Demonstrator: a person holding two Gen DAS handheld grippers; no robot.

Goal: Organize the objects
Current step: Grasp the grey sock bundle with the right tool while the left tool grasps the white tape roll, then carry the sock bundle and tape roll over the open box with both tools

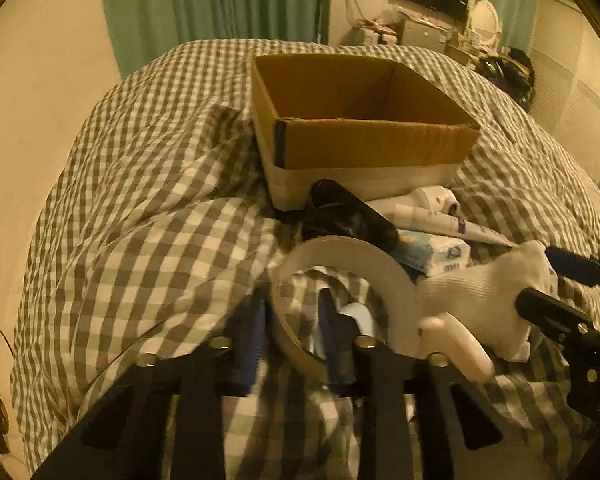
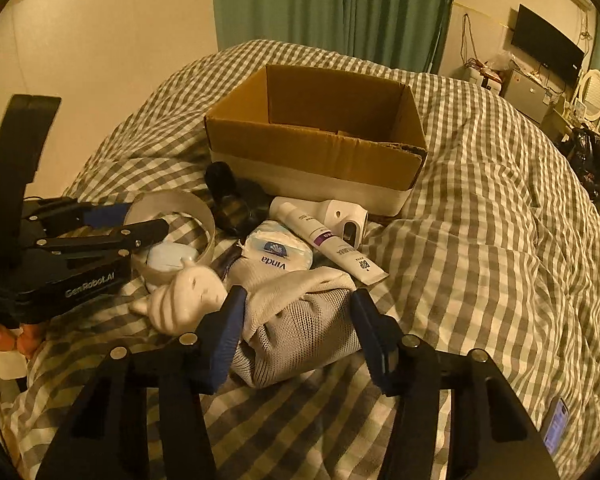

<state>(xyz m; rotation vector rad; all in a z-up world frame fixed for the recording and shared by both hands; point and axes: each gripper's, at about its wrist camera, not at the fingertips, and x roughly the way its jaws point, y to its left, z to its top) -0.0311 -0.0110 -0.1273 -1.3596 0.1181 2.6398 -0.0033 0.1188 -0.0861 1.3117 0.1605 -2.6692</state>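
Observation:
An open cardboard box [image 1: 364, 120] [image 2: 320, 136] stands on the checked bed. In front of it lies a pile: a tape roll [image 1: 380, 276] [image 2: 188, 206], a black object [image 1: 352, 212] [image 2: 228, 196], a tissue pack [image 1: 440, 254] [image 2: 278, 250], a white tube [image 2: 332, 240], a white thermometer [image 2: 346, 216], a white figurine [image 1: 456, 340] [image 2: 188, 300] and a white mesh sock [image 1: 484, 296] [image 2: 300, 324]. My left gripper [image 1: 296, 336] [image 2: 140, 224] straddles the tape roll's near wall, one finger inside the ring, jaws apart. My right gripper [image 2: 300, 336] [image 1: 548, 280] is open around the sock.
The checked quilt [image 1: 148, 200] is rumpled, with open bedding to the right [image 2: 480, 220]. A phone [image 2: 556, 424] lies at the bed's right edge. Green curtains, a wall TV and a dresser stand behind the bed.

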